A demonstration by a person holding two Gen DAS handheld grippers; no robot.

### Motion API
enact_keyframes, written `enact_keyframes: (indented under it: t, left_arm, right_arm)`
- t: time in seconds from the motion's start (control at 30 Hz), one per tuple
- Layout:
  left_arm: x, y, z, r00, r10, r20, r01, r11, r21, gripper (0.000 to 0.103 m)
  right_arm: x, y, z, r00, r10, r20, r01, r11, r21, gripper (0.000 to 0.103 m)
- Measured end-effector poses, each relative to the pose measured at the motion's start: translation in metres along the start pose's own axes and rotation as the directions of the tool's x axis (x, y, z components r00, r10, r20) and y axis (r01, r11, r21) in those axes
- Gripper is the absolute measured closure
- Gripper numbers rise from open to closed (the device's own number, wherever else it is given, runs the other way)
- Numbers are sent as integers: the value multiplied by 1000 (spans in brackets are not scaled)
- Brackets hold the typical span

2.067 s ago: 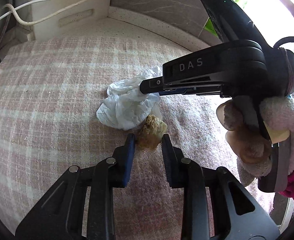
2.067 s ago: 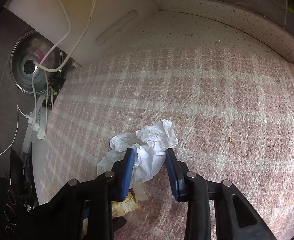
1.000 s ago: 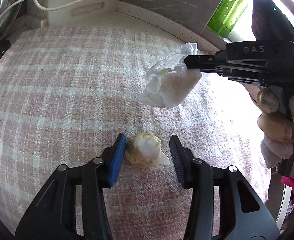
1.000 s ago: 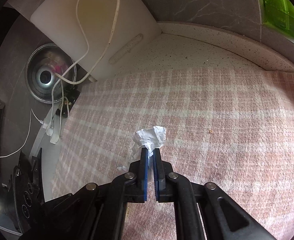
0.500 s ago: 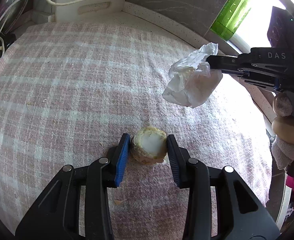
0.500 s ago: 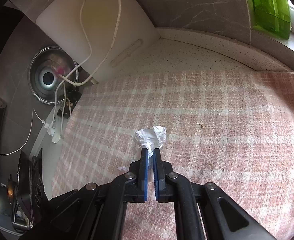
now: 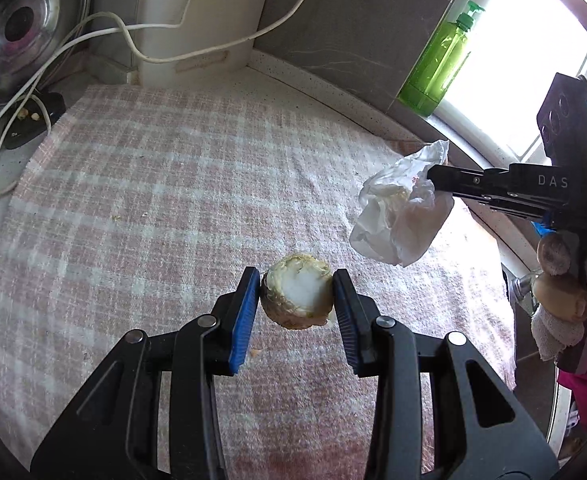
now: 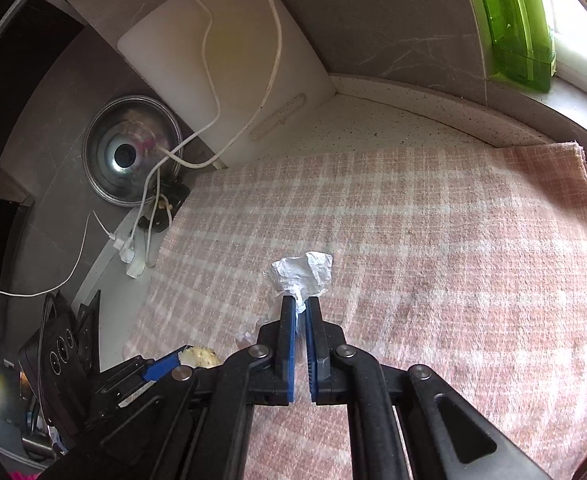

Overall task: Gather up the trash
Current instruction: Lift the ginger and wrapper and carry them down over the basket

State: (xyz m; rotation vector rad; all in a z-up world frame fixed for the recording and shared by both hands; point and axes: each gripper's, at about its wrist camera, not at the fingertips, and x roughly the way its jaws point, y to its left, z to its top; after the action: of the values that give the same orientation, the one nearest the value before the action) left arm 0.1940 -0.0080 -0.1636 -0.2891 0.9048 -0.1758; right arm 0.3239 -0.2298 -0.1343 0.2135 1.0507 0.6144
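Both scraps now lifted off the plaid cloth [image 7: 141, 200]: left gripper [image 7: 296, 300] clamped on the food stub [image 7: 297, 296], right gripper [image 8: 300, 312] pinched shut on the crumpled tissue [image 7: 401, 216] at far right; next, carry both to a bin, unseen

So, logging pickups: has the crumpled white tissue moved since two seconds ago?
Yes: the crumpled white tissue left the pink checked cloth, lifted rightward toward the green bottle.
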Motion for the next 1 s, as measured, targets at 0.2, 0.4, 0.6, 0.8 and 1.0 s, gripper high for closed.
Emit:
enact_keyframes:
  t: [0.2,0.4,0.6,0.8,1.0]
  left_arm:
    - [-31,3,-17,1000,16,23,-16,1000,9,65]
    - [-48,-7,-36,999,37,23,-38,998,41,65]
    - [-71,-6,-67,999,45,16,-46,996,73,65]
    - [-90,2,-98,999,45,-2,-44,996,80,65]
    - [-102,15,-133,998,50,-29,-47,996,80,65]
  right_arm:
    - [-18,24,-29,1000,13,6,-13,1000,-22,101]
    - [-33,40,-62,999,31,5,-31,999,-8,101]
    - [-45,57,-97,999,34,1,-34,999,-1,101]
    - [-52,75,-136,999,32,-16,-32,999,13,101]
    - [-54,96,-180,999,21,-41,-21,1000,14,101]
